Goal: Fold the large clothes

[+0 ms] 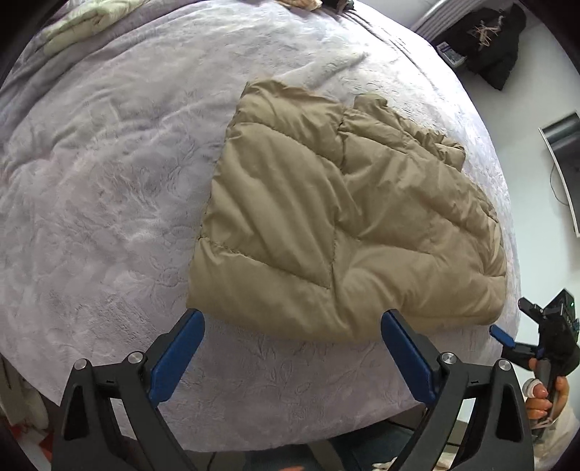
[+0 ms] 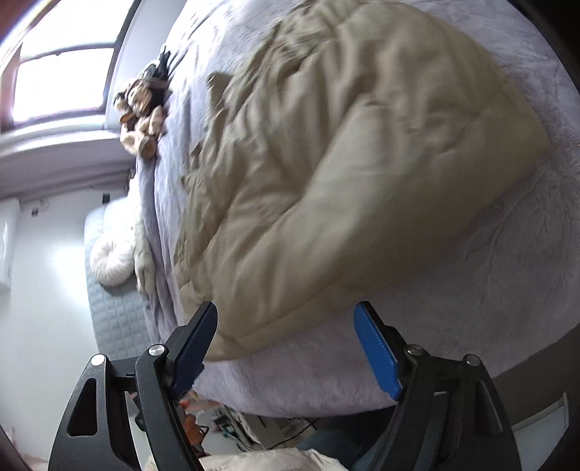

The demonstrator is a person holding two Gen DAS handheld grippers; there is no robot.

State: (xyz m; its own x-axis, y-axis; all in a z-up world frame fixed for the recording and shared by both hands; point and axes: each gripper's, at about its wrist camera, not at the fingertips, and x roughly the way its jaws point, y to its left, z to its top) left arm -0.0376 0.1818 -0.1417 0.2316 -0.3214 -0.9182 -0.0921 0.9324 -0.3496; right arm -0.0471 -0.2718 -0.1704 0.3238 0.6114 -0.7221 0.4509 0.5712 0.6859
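Note:
A tan quilted puffer jacket [image 1: 337, 217] lies folded into a rough rectangle on the lavender bed cover [image 1: 108, 181]. My left gripper [image 1: 291, 319] is open and empty, hovering just short of the jacket's near edge. My right gripper [image 2: 286, 315] is open and empty at the jacket's near corner [image 2: 326, 181]; this view is blurred. The right gripper also shows in the left wrist view [image 1: 507, 326], held by a hand beside the bed's right edge.
A pale green garment [image 1: 83, 21] lies at the far left of the bed. Brown patterned items [image 2: 143, 108] sit at the far edge. A dark bag [image 1: 485, 40] hangs on the wall. A white cushion [image 2: 112, 261] lies on a grey mat beside the bed.

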